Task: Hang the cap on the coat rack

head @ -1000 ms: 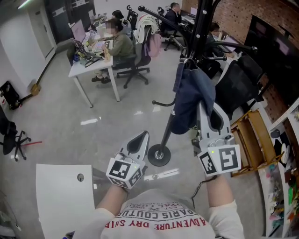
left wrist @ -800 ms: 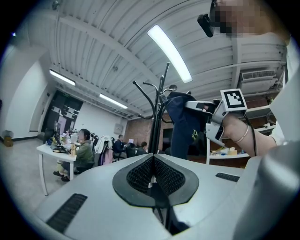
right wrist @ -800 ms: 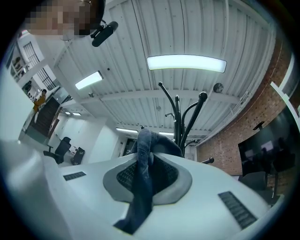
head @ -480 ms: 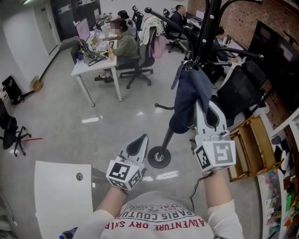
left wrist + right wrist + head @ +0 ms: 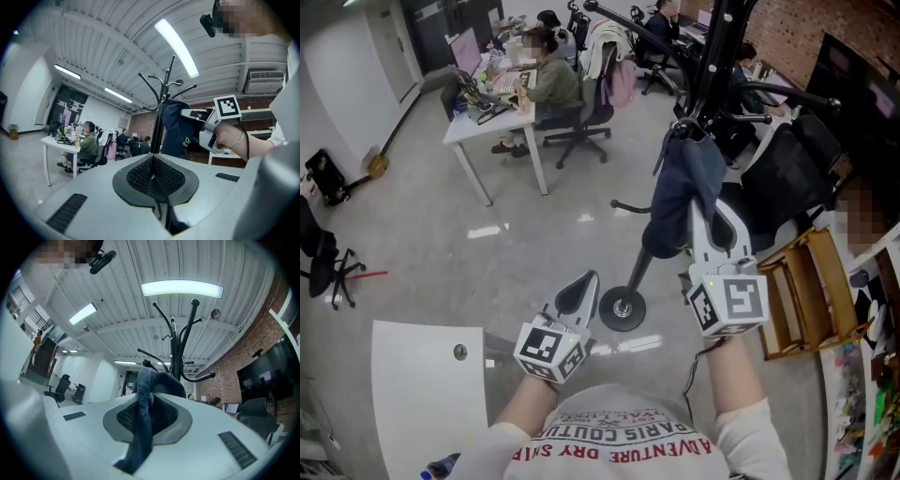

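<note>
Pinches navy cap in right gripper, raised against coat rack, apparently to hang it there; seating not confirmable. Holds left gripper low, jaws together, empty, clear of rack.

— How many caps and racks were counted?
— One dark blue fabric cap and one black metal coat rack were counted.
— And the grippers?
— Two were counted: the left grey two-jaw gripper and the right grey two-jaw gripper.
— Were people counted?
— Three seated people were made out: one in a green top, one at the back and one beside the rack. One white rectangular desk was noted. The black office chairs could not be counted exactly.
</note>
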Action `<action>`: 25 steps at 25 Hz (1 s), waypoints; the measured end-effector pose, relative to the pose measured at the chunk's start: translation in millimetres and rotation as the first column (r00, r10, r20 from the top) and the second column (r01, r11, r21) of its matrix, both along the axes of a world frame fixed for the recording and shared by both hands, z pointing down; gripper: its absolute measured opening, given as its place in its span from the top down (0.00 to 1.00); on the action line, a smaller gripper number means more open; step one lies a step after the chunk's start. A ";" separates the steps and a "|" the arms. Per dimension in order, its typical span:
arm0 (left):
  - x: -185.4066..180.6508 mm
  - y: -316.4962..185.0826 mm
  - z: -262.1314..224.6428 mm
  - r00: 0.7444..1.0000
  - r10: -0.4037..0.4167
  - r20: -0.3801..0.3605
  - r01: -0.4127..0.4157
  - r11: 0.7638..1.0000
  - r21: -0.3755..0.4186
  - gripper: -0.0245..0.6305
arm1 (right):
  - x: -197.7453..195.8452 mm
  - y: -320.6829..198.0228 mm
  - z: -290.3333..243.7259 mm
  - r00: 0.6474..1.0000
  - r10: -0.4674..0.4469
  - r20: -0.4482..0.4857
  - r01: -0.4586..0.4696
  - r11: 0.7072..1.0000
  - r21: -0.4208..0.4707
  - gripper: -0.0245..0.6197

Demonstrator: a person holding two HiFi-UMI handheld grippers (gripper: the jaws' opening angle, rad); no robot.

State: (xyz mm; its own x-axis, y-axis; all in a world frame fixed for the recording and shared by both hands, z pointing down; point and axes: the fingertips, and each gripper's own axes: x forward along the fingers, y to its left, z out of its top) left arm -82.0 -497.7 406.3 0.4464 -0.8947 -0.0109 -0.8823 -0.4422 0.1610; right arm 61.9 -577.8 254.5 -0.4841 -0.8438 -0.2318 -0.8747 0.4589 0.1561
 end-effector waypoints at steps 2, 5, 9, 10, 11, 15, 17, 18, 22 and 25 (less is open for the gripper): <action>1.3 -2.2 1.4 1.000 -0.002 0.000 0.002 1.000 -0.005 0.96 | 1.7 -6.1 4.6 1.000 0.001 0.003 -0.001 1.000 -0.012 0.92; 1.7 -4.8 3.9 1.000 -0.003 0.001 0.003 1.000 -0.011 0.96 | 1.9 -13.8 14.8 1.000 -0.003 0.009 0.003 0.999 -0.041 0.92; -0.7 -9.0 6.4 1.000 -0.008 0.000 0.008 1.000 -0.016 0.96 | 0.2 -21.3 32.1 1.000 -0.011 0.011 0.012 0.996 -0.084 0.92; -1.6 -9.6 6.7 1.000 -0.010 -0.001 0.010 1.000 -0.017 0.96 | -0.5 -22.5 36.3 1.000 -0.012 0.014 0.013 0.995 -0.095 0.92; -2.6 -9.7 7.1 1.000 -0.011 -0.003 0.011 1.000 -0.017 0.96 | -1.3 -23.1 40.5 1.000 -0.012 0.017 0.014 0.994 -0.104 0.92; -3.0 -9.6 6.9 1.000 -0.010 -0.001 0.010 1.000 -0.016 0.96 | -2.9 -25.3 56.9 0.999 -0.008 0.034 0.013 0.989 -0.145 0.91; -3.3 -9.3 5.9 1.000 -0.007 0.000 0.007 1.000 -0.017 0.96 | -4.8 -26.3 63.7 0.999 -0.005 0.034 0.010 0.986 -0.165 0.91; -3.9 -8.3 5.9 1.000 -0.006 0.000 0.006 1.000 -0.017 0.96 | -6.0 -25.7 67.7 1.000 -0.003 0.031 0.009 0.985 -0.174 0.91; -6.9 -3.3 5.8 1.000 -0.007 0.002 0.008 1.000 -0.016 0.96 | -10.7 -18.7 84.2 1.000 0.000 0.019 0.003 0.983 -0.186 0.91; -7.6 -0.4 8.3 1.000 -0.005 0.006 0.005 1.000 -0.017 0.96 | -10.9 -13.6 94.0 1.000 0.017 0.003 -0.016 0.985 -0.175 0.91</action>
